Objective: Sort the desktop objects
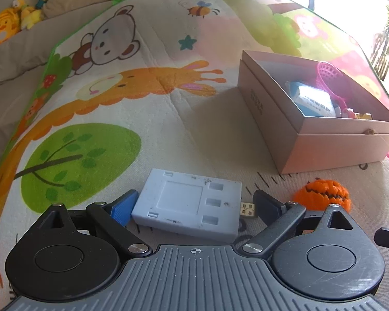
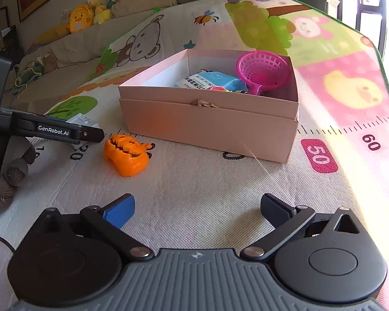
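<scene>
Both hand-held grippers spread wide over the cartoon play mat, nothing gripped.

Left hand-held gripper has its jaws apart around a pale grey-blue flat block lying on the mat, blue pad just beside its left end (contact unclear). Right hand-held gripper is agape over bare mat. Orange pumpkin toy sits near the pink box, apart from it; box holds a pink mesh basket and a blue packet.
</scene>
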Available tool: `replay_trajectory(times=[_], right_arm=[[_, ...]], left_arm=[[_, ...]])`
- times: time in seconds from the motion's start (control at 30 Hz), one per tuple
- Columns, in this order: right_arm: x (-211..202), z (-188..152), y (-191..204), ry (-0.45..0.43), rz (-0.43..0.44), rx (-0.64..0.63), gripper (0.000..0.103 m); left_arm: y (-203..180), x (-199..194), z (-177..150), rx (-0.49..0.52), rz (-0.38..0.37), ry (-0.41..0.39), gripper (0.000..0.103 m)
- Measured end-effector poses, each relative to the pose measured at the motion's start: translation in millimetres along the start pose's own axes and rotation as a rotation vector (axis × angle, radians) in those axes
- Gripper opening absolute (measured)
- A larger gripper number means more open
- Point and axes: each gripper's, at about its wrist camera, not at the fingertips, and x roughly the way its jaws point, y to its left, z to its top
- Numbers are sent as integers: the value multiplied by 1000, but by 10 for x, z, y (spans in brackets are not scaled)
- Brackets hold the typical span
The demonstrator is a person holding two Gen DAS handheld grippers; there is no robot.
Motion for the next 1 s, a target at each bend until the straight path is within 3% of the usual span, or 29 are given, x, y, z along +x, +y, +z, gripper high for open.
replay_trajectory(times=[0.3,0.47,0.73,0.8,1.0], right_arm=[[17,4,42,13,-14,-34,103],[91,67,223,49,23,-112,103],[454,423,629,116,90,-146,103],[545,482,690,103,69,-150,98],[533,526,800,72,91,-212,61]], left_arm=[[-147,-756,-670,22,-86,29,99],[-235,-881,-767,21,-126,31,100],[-327,-841,-773,38,-88,26,102],[-325,-841,-762,21,-75,26,102],[-346,-809,-687,-13,-64,34,102]])
